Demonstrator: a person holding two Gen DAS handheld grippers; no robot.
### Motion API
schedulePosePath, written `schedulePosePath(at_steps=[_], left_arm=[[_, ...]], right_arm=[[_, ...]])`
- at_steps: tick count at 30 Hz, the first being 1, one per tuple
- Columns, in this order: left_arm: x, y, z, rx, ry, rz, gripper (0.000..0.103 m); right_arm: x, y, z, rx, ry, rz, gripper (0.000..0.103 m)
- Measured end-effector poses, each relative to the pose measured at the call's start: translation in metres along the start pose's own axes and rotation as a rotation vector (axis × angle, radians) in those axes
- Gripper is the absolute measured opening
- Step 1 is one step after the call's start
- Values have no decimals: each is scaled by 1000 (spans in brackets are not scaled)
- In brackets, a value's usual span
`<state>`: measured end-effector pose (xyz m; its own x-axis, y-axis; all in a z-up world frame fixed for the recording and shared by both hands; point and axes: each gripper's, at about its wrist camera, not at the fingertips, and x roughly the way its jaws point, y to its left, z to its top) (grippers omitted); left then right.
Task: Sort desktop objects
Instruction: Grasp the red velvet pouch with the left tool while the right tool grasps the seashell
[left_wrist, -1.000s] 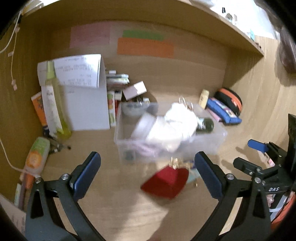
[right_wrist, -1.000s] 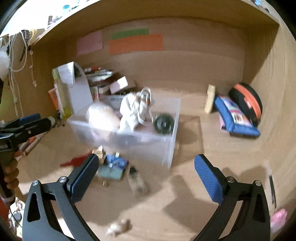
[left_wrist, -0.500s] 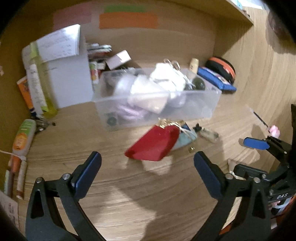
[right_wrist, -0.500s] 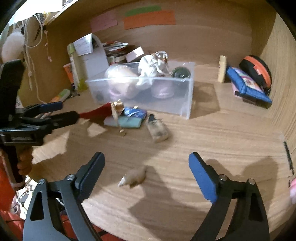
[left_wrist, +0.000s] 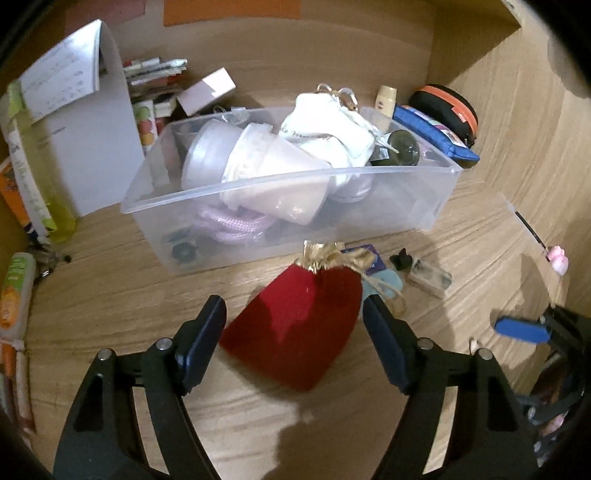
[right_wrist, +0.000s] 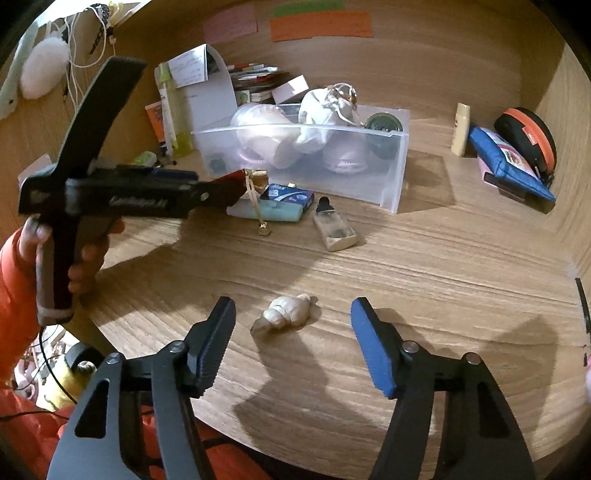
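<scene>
A red velvet pouch (left_wrist: 299, 325) with a gold tie lies on the wooden desk in front of a clear plastic bin (left_wrist: 295, 177). My left gripper (left_wrist: 295, 332) straddles the pouch. Its jaws are closing, the pads at the pouch's sides without squeezing it. In the right wrist view a small cream shell-shaped piece (right_wrist: 286, 314) lies on the desk between the tips of my right gripper (right_wrist: 293, 314). Those jaws are closing too, with a gap on both sides. The bin (right_wrist: 303, 127) holds a white pouch, plastic cups, pink cord and a dark round tin.
Beside the red pouch lie a blue packet (right_wrist: 286, 194) on a teal item and a small glass bottle (right_wrist: 334, 229). At the right wall sit a blue pencil case (right_wrist: 509, 166), a black and orange case (right_wrist: 528, 136) and a cream tube (right_wrist: 461, 129). Papers, bottles and boxes crowd the back left.
Both grippers have dropped toward the desk and their jaws have narrowed. The left one has closed in around the red pouch, the right one around the cream piece.
</scene>
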<state>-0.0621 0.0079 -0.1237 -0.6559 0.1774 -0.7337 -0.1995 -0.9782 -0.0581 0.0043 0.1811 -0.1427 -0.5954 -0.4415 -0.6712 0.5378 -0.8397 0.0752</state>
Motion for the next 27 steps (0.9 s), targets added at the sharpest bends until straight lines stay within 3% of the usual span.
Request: schedulePosePath(at_steps=[1, 4, 9, 13, 19, 27], left_arm=[[4, 1, 2, -5, 12, -7, 76], [13, 0, 7, -4, 42, -30, 61], [19, 2, 11, -22, 50, -63, 52], [19, 0, 11, -8, 43, -79, 39], [19, 2, 12, -17, 37, -114, 29], [5, 8, 14, -47, -10, -145, 19]], right_arm=[[1, 0, 0, -1, 2, 1, 59], [3, 0, -2, 1, 8, 5, 54], [4, 2, -1, -21, 7, -4, 50], [6, 6, -2, -47, -1, -19, 37], [7, 8, -2, -62, -13, -26, 19], [8, 2, 5, -39, -10, -14, 17]])
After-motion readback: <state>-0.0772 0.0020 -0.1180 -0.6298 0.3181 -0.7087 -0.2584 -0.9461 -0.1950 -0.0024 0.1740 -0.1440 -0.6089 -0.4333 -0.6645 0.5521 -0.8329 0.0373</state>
